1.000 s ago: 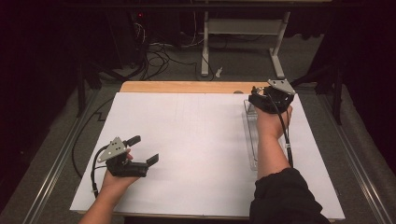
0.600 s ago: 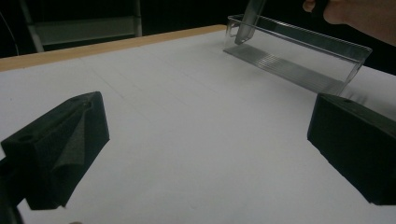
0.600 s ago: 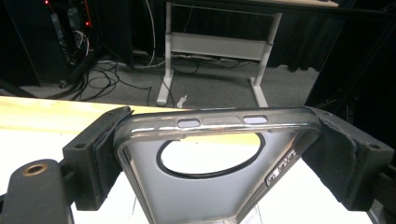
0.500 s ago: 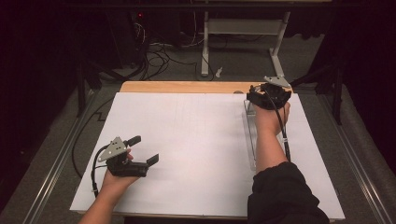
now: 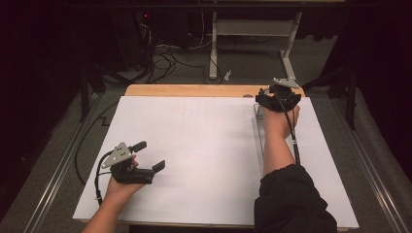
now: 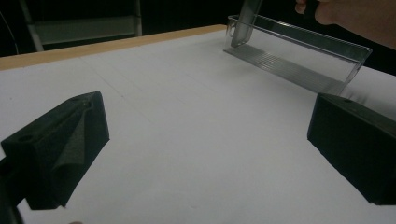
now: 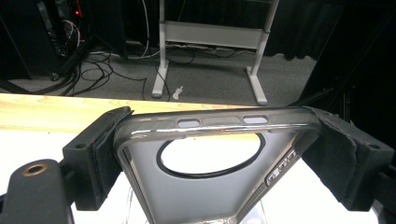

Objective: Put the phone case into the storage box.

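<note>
My right gripper (image 5: 277,99) hovers at the far right of the table, shut on a clear phone case (image 7: 187,200) with a round cut-out. Its pads (image 7: 100,154) press on the case's two long edges. From the left gripper view the case (image 6: 245,21) hangs upright, reaching down into the far end of a long clear plastic bin (image 6: 299,60). That bin (image 5: 257,133) lies lengthwise along the right side of the white sheet. My left gripper (image 5: 151,155) rests near the front left corner, open, with nothing between its fingers (image 6: 60,149).
A white sheet (image 5: 194,145) covers the table, and a bare wooden strip (image 5: 184,90) runs along the far edge. Beyond it the floor holds cables (image 5: 165,53) and a metal stand (image 5: 252,29). Metal rails (image 5: 58,170) flank both sides of the table.
The right gripper has shifted and tipped very slightly over the bin's far end, still holding the case. The left gripper has stayed still.
</note>
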